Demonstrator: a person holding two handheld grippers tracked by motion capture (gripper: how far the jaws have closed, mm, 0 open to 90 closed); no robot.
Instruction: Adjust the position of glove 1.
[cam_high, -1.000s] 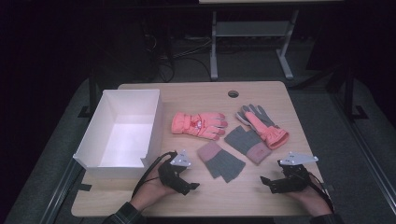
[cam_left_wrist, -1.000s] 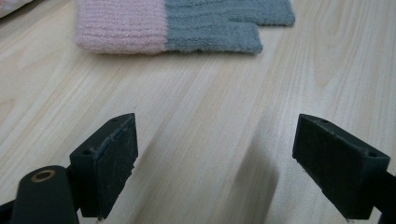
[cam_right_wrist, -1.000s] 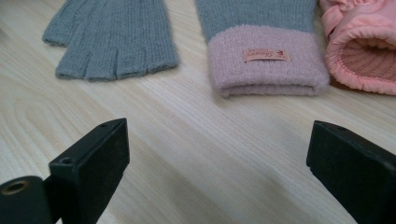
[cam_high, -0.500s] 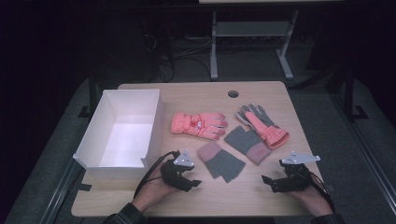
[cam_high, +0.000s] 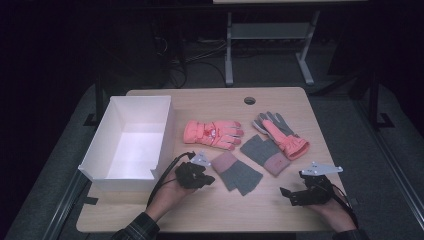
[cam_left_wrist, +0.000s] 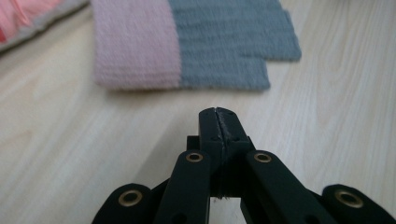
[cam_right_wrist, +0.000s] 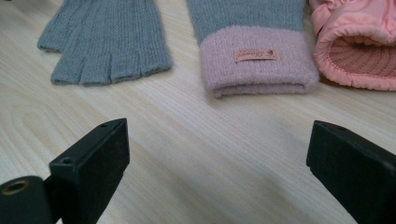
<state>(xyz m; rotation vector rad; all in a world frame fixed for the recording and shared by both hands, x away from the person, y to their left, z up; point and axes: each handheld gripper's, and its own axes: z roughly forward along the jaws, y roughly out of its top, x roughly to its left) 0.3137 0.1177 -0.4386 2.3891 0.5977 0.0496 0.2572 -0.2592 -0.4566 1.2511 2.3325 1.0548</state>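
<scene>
Possible to push the near knit glove (cam_high: 236, 172) instead of gripping it, because the left gripper (cam_high: 206, 181), at lower centre-left of the high view, has its jaws pressed together just beside the pink cuff; would need opening before any grasp, otherwise only sliding of the soft fabric on the wooden table (cam_high: 215, 215); also possible to pinch only a thin fold of the cuff, then to lose it during lifting toward the white box (cam_high: 162, 132) at left. Seen in the left gripper view: closed tips (cam_left_wrist: 218, 122) aimed at the cuff edge, not touching. Farther right, risk of catching the salmon ski glove (cam_right_wrist: 359, 42) together with the second knit glove (cam_right_wrist: 254, 46), as both cuffs lie touching. Right gripper (cam_high: 292, 195), at lower right, held low over the table, jaws wide apart and empty, near that cuff but apart from it; left hand (cam_high: 170, 192) low, forearm from the bottom edge.
</scene>
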